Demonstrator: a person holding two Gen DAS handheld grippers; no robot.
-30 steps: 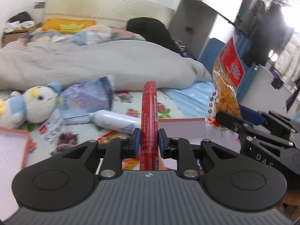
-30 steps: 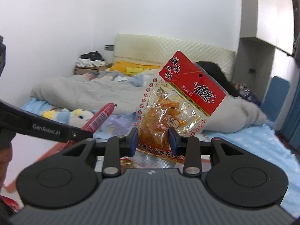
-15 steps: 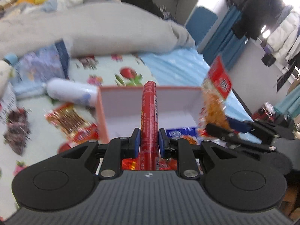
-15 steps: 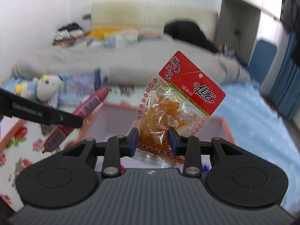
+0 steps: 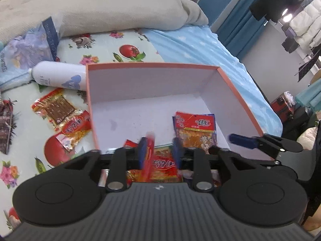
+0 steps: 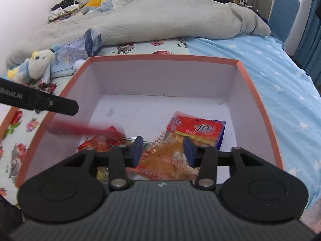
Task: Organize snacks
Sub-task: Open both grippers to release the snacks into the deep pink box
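Observation:
An orange-rimmed box point(image 5: 152, 65) with a white inside sits on the bed, also filling the right wrist view point(image 6: 162, 57). My left gripper point(image 5: 159, 152) hangs over its near end with jaws opening. The red sausage stick point(image 5: 148, 154) is a blur in the gap, loose of the pads, and a red streak point(image 6: 80, 129) in the right wrist view. My right gripper point(image 6: 163, 150) is also opening. The orange snack packet with a red header point(image 6: 170, 160) lies below its jaws, untouched, inside the box. Other red packets point(image 5: 162, 166) lie on the box floor.
Left of the box lie a white bottle point(image 5: 58, 77) and two snack packets point(image 5: 60, 110) on the flowered sheet. A plush toy point(image 6: 38, 64) and a blue bag point(image 5: 30, 44) sit further left. A grey duvet point(image 5: 100, 6) is piled behind the box.
Both grippers came down over the box and their jaws spread. The sausage stick left the left pads and the orange packet left the right pads, both dropping into the box.

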